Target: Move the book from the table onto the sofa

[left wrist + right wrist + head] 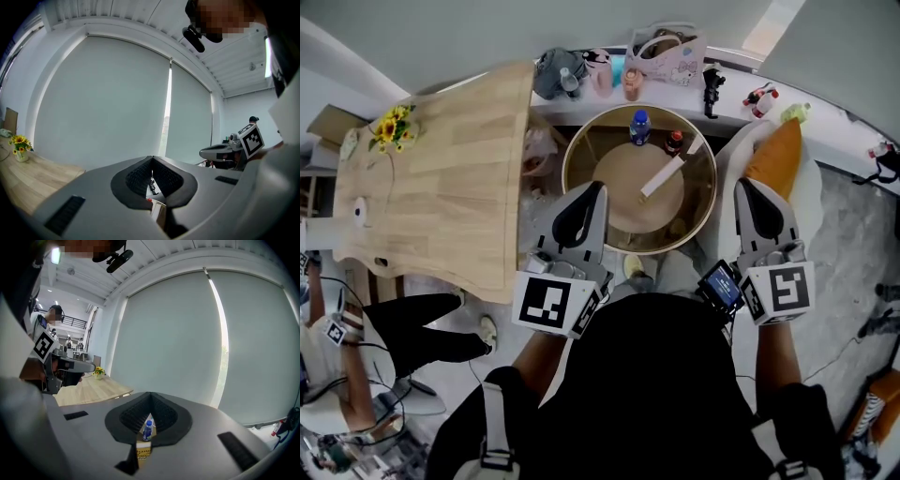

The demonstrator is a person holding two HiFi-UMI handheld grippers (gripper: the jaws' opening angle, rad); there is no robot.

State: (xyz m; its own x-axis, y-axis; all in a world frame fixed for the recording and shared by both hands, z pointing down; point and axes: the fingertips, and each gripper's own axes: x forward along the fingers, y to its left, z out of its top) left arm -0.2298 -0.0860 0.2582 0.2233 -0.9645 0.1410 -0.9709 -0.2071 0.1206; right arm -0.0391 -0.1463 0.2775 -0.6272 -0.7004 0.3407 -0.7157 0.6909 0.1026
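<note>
A round brown table (pixel 581 141) with a raised rim stands ahead of me. On it are a blue-capped bottle (pixel 639 127), a small dark bottle (pixel 674 142) and a flat white oblong thing (pixel 662 175); I cannot tell whether that is the book. A white seat (pixel 811 183) with an orange cushion (pixel 776 155) stands to its right. My left gripper (pixel 598 192) hangs over the table's near left rim, jaws shut and empty (pixel 152 159). My right gripper (pixel 742 187) hovers between table and seat, shut with nothing held (pixel 150 394); the blue-capped bottle (pixel 147 431) shows through the gap below its tips.
A long wooden table (pixel 441 197) with a sunflower vase (pixel 391 128) fills the left. A window ledge behind holds a pink bag (pixel 666 52), plush toys and small figures. Another person's legs (pixel 422 328) and cables lie at lower left.
</note>
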